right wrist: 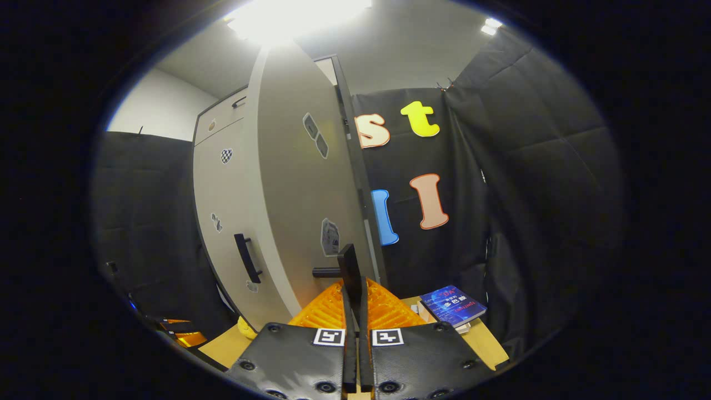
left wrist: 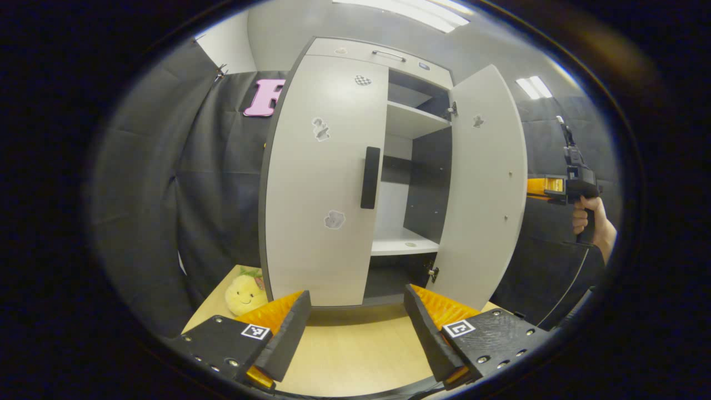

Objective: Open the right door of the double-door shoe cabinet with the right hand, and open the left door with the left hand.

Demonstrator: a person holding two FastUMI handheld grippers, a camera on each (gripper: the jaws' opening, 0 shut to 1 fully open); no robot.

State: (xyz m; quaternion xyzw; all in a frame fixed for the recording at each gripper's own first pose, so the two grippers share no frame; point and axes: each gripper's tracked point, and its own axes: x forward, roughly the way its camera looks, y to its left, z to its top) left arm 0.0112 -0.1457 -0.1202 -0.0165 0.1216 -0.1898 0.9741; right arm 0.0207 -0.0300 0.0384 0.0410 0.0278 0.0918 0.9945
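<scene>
One door of two is open: the right door (left wrist: pixel 486 183) stands swung out at about 3 o'clock in the left gripper view, baring the cabinet's shelves (left wrist: pixel 414 119). The left door (left wrist: pixel 322 178) is shut, its dark vertical handle (left wrist: pixel 370 178) near centre, just toward 12 o'clock from my left tongs (left wrist: pixel 355 328). So the first step reads as done and the second is in hand.

Left tongs: spread wide, nothing between the fingers, hovering over the wooden surface (left wrist: pixel 355 355), well short of the handle.

Right tongs (right wrist: pixel 353 322): pressed together. The right door's handle (right wrist: pixel 349 269) lines up directly above the fingertips in the right gripper view; whether the fingers pinch it or merely sit closed below it I cannot tell, the fisheye foreshortens that spot.

Also noted: yellow plush toy (left wrist: pixel 245 293) at 7 o'clock by the cabinet's foot, and a blue book (right wrist: pixel 452 305) on the surface at 4 o'clock in the right gripper view.

Next move, by my judgement: raise and advance the left tongs, straddle the left door's handle, close, then pull in an arc about the hinges on its far edge.
</scene>
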